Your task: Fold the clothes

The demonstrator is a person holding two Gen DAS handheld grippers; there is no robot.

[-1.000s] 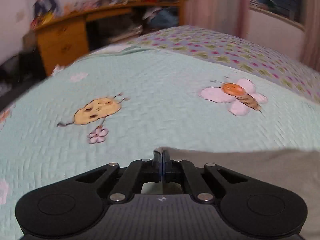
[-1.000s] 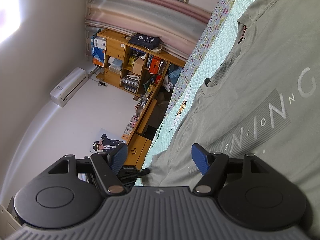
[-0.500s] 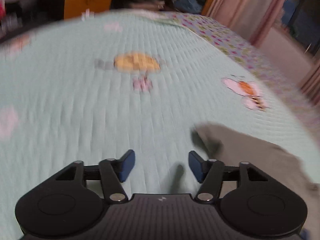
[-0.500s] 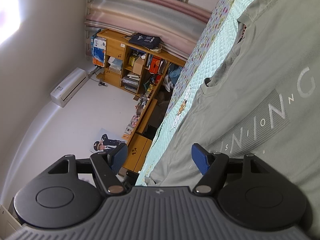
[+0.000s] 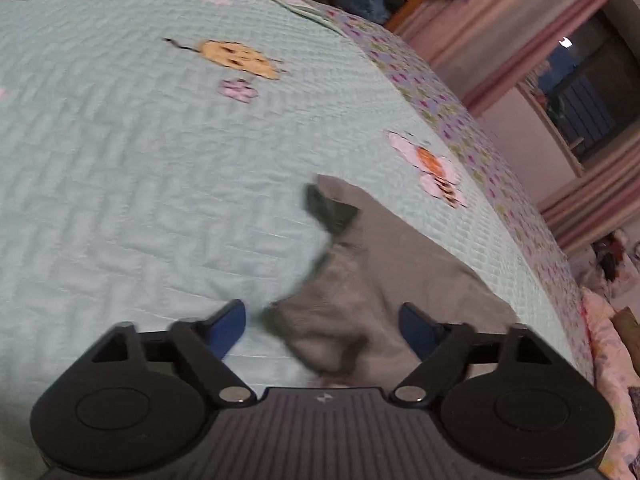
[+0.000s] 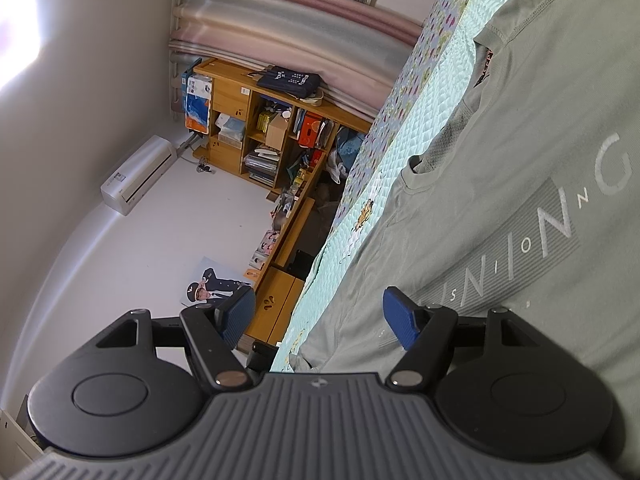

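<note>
A grey-green T-shirt (image 6: 520, 184) with pale lettering lies spread on the bed in the right wrist view, which is rolled sideways. My right gripper (image 6: 320, 316) is open over the shirt's lower edge, nothing between its blue pads. In the left wrist view a corner of the same T-shirt (image 5: 380, 272) lies rumpled on the pale green quilt (image 5: 140, 160). My left gripper (image 5: 320, 328) hangs open just above that crumpled corner, not holding it.
The quilt carries a ladybird patch (image 5: 236, 58) and a bee patch (image 5: 432, 168), with a flowered border (image 5: 460, 112) toward pink curtains (image 5: 520, 20). A wooden shelf and desk (image 6: 276, 128) stand beyond the bed. An air conditioner (image 6: 140, 174) is on the wall.
My left gripper was shut on the shirt's corner a second ago; it has opened, let the cloth drop onto the quilt, and swung its view to the right. The right gripper has stayed still.
</note>
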